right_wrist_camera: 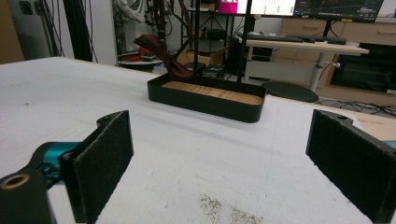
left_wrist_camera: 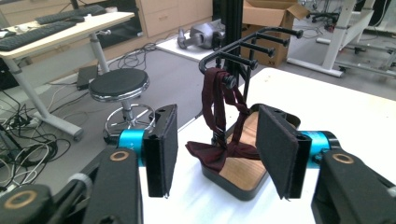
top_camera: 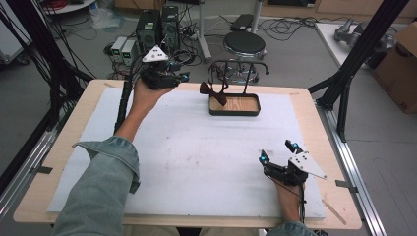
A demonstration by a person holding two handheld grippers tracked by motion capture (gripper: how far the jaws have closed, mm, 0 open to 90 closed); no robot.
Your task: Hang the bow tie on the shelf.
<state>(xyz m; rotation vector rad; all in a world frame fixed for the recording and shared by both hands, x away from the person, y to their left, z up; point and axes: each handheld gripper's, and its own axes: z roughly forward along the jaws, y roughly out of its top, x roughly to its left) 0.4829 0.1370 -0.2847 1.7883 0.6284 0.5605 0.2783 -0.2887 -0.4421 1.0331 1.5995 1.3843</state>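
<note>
A dark red bow tie (top_camera: 213, 93) hangs by its strap from a peg of a black rack (top_camera: 241, 63). Its bow droops over the rim of the rack's black tray (top_camera: 234, 113), which has a wooden floor. My left gripper (top_camera: 183, 76) is held above the table's far left, a short way left of the rack. Its jaws are open, and in the left gripper view (left_wrist_camera: 219, 151) they frame the bow tie (left_wrist_camera: 208, 156) from a distance with nothing between the pads. My right gripper (top_camera: 278, 151) rests open near the front right, pointing toward the tray (right_wrist_camera: 205, 105) and bow tie (right_wrist_camera: 161, 51).
A white mat (top_camera: 196, 147) covers most of the wooden table. Beyond the far edge stand a black stool (top_camera: 244, 44) and computer towers (top_camera: 157, 27) among cables. Black frame posts (top_camera: 354, 59) rise at the right, with a cardboard box (top_camera: 401, 64) behind.
</note>
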